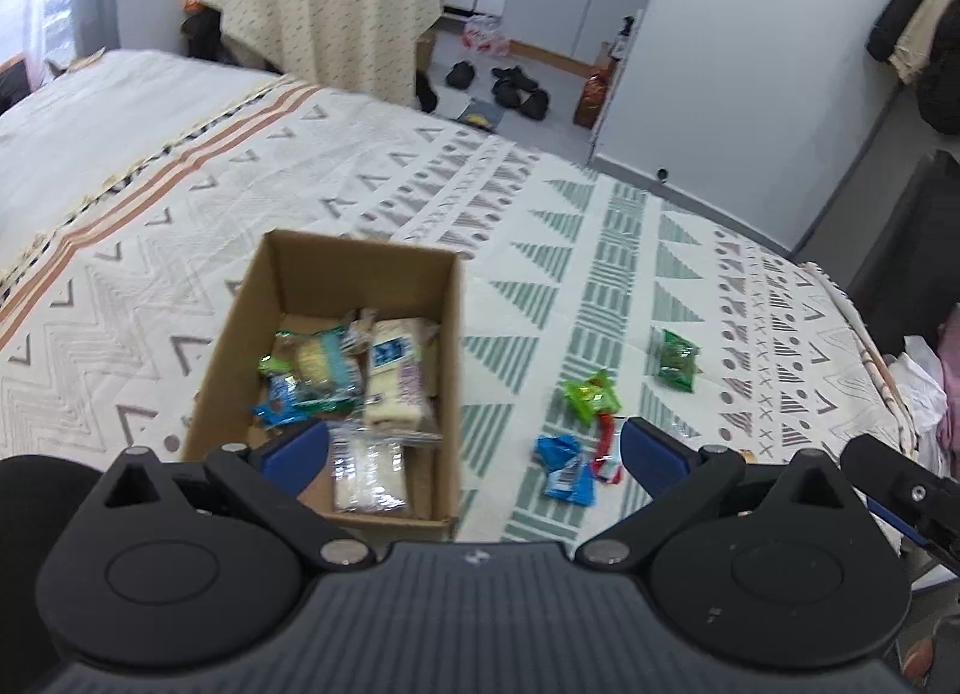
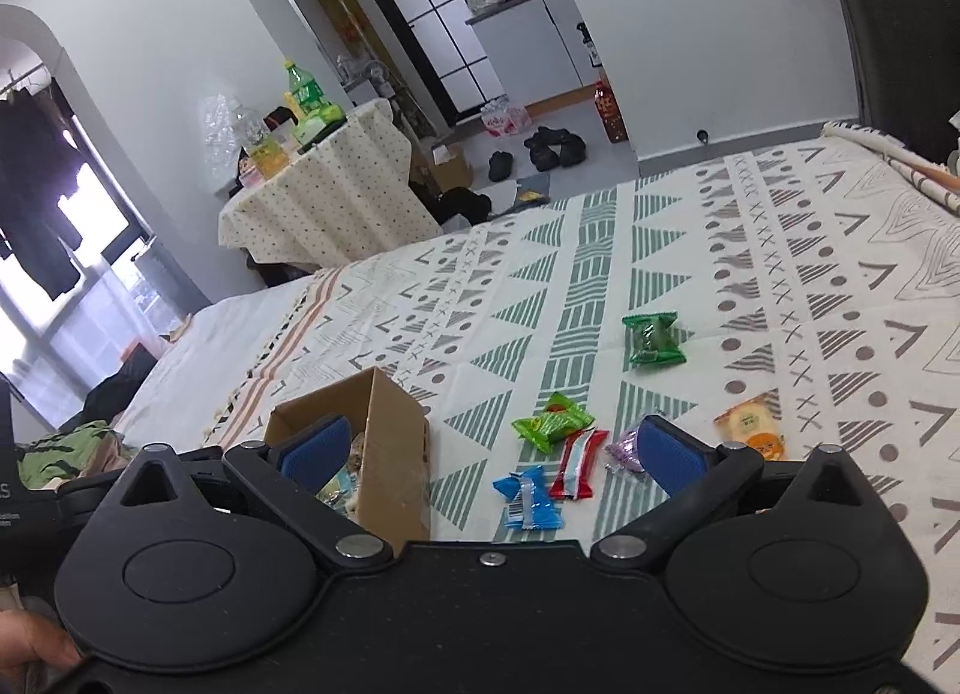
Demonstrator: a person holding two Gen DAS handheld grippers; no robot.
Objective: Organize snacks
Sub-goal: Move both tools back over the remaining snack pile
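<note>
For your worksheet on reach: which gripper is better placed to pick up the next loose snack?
Right, probably: the open right gripper frames the blue packet and red packet; the left gripper looks onto the box.

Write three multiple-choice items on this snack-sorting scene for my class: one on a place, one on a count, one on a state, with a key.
1. Where does the cardboard box stand?
A. on the patterned bedspread
B. on the floor
C. on the round table

2. How many wrapped snacks lie loose on the bedspread in the right wrist view?
A. two
B. four
C. six

3. How do the right gripper's jaws stand?
A. shut on a snack
B. wide open, holding nothing
C. shut, empty

Key: 1 A, the box sits on the bedspread; 2 C, dark green, light green, red, blue, purple and orange packets; 3 B, the blue pads stand far apart.
</note>
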